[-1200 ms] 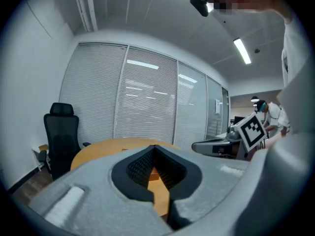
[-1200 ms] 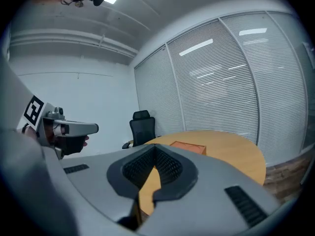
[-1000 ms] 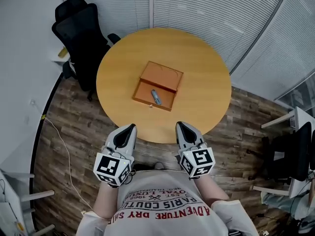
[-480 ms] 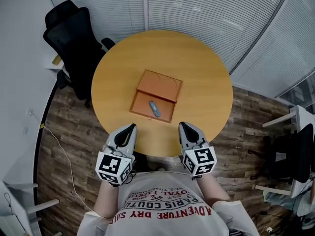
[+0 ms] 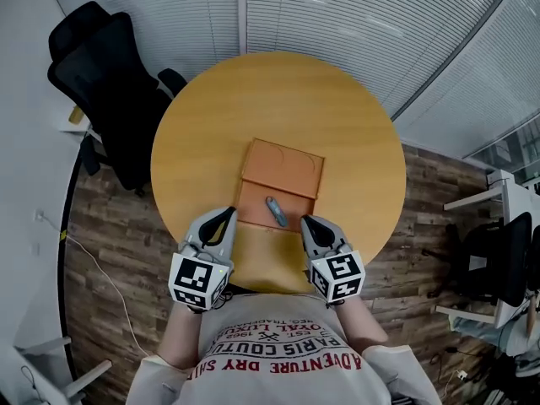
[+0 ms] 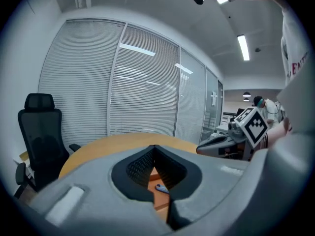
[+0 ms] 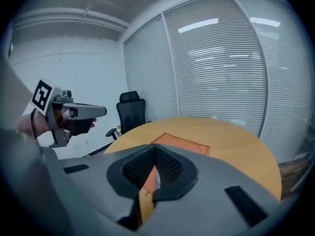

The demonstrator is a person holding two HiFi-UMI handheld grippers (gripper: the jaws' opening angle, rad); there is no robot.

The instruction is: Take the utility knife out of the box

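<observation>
An orange box (image 5: 261,202) lies open on the round wooden table (image 5: 337,116), its lid (image 5: 283,167) folded flat on the far side. A small grey-blue utility knife (image 5: 276,211) rests in the tray. My left gripper (image 5: 227,214) is at the tray's near left corner and my right gripper (image 5: 307,221) at its near right corner. Both are shut and hold nothing. In the left gripper view the closed tips (image 6: 155,147) frame the knife (image 6: 161,189) on the orange tray. In the right gripper view the lid (image 7: 182,142) lies beyond the shut jaws (image 7: 155,149).
A black office chair (image 5: 97,74) stands at the table's far left. Slatted glass walls (image 5: 337,15) curve behind the table. Another dark chair (image 5: 498,260) and a white desk (image 5: 498,188) are at the right. A thin cable (image 5: 110,264) runs over the wooden floor at the left.
Both grippers have moved forward from off the table's near edge to over it, ending beside the box's near corners. The table and box appear closer in the head view.
</observation>
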